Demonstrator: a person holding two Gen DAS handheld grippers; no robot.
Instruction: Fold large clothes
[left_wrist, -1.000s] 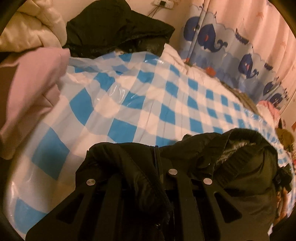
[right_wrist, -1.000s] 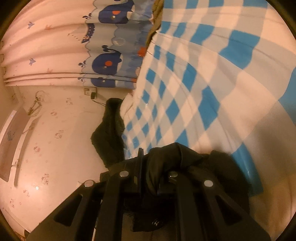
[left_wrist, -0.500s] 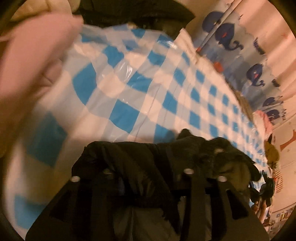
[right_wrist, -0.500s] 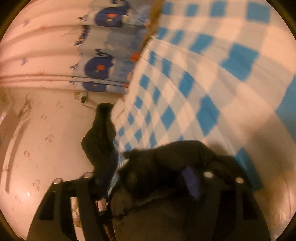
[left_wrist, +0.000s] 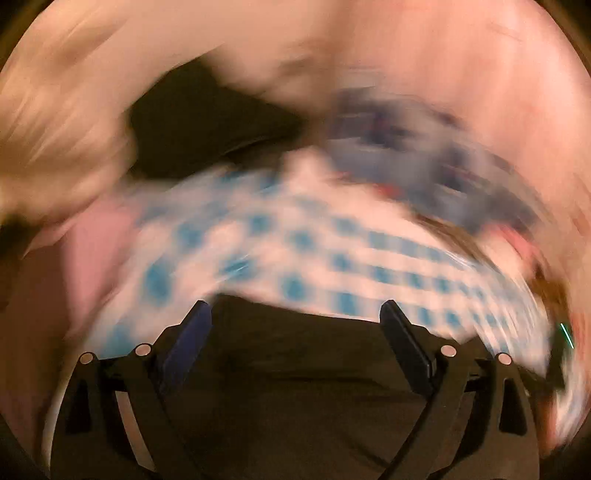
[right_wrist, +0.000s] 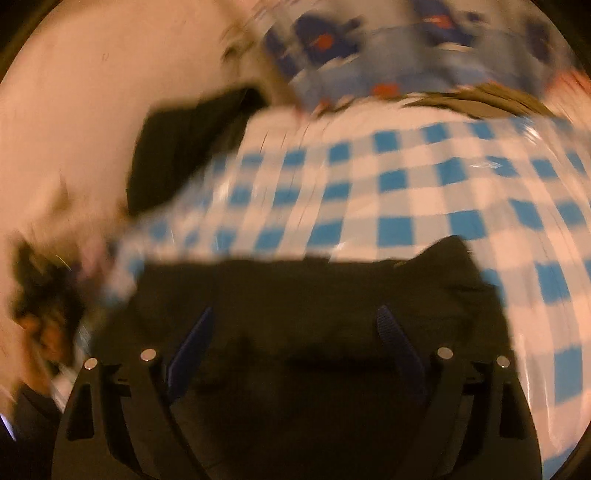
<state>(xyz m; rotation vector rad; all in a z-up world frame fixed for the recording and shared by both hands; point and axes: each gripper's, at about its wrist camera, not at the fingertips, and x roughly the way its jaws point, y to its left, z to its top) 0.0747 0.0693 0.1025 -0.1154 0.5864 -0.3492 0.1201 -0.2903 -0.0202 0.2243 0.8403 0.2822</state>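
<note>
Both tools are pointing forward and down over the blue-and-white checked sheet (right_wrist: 391, 184), and both views are smearing badly, the left one worst. The left tool (left_wrist: 295, 314) is standing wide with its jaws opening; the black garment (left_wrist: 295, 369) is lying below and between the fingers (left_wrist: 192, 332), but the pads aren't pressing on it. Same story on the right: the right tool (right_wrist: 295, 321) is spreading its jaws wide, and the black garment (right_wrist: 314, 302) is sitting flat on the sheet under it, loose, one corner poking up toward the right.

Hard to make out: the whale-print curtain (right_wrist: 369, 55) is just a blue blur at the top, and a second dark heap (right_wrist: 184, 147) at the far edge of the sheet is reading only as a black shape. The pink fabric (left_wrist: 96, 240) on the left is a smudge. The near part of the garment is getting cut off behind the tool frames.

Compared with a second ago, both tools were pinching bunched black cloth; now they're letting go, and the garment is lying lower and flatter.
</note>
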